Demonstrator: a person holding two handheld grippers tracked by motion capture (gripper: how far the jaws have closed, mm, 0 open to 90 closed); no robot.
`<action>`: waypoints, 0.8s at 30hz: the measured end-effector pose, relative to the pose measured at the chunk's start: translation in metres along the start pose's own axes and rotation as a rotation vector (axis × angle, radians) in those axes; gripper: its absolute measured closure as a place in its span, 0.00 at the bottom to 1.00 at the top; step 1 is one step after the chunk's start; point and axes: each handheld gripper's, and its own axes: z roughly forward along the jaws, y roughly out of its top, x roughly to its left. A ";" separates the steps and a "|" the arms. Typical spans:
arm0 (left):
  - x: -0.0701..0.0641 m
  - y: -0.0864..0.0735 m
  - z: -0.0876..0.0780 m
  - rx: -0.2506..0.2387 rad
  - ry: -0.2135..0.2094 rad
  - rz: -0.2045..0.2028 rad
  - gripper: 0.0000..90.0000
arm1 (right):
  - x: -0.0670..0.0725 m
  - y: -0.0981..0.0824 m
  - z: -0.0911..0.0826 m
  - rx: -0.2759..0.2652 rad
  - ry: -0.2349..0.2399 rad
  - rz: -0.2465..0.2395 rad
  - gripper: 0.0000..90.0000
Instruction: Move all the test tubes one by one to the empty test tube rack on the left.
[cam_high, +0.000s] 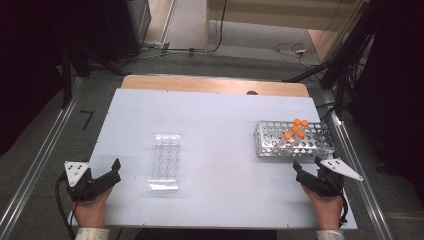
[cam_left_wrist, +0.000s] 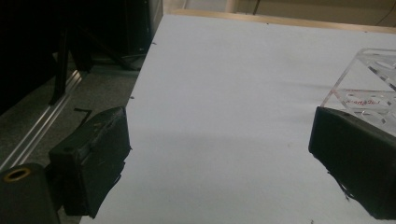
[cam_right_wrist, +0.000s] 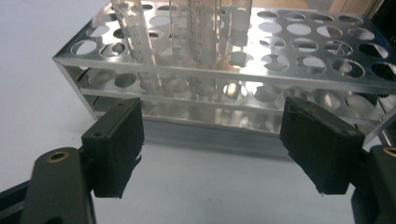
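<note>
A flat, matt white board (cam_high: 220, 125) covers the desk, with a strip of bare wood showing along its far edge. Near the right edge stands a metal tube rack (cam_high: 295, 139), a shiny box of thin perforated sheet with rows of round holes in its top and middle plates. Clear plastic tubes with orange caps (cam_high: 296, 128) stand upright in its rear middle holes; in the right gripper view their ribbed, graduated walls (cam_right_wrist: 140, 44) rise through the plates. The right gripper (cam_high: 306, 170) sits at the near right corner, just short of the rack's near long side, its black blocky jaws spread wide with nothing between them and the rack's lower rail straight ahead. The left gripper (cam_high: 111, 172) rests at the near left corner, its jaws likewise spread and empty, a grey three-cornered plate (cam_high: 76, 171) on top. Between centre and left lies a clear acrylic rack (cam_high: 165, 160), a long flat rectangle with rows of holes, its corner (cam_left_wrist: 369, 88) just beyond the left gripper's right-hand jaw.
</note>
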 end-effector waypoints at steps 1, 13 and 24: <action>0.000 0.000 0.000 0.000 0.000 0.000 0.06 | 0.001 0.002 0.001 -0.002 0.002 0.000 0.23; 0.000 0.000 0.000 0.001 0.008 0.002 0.06 | -0.001 0.020 0.020 -0.022 -0.009 -0.003 0.29; 0.000 -0.001 0.000 0.004 0.012 0.003 0.06 | 0.001 0.029 0.029 -0.059 -0.004 -0.011 0.53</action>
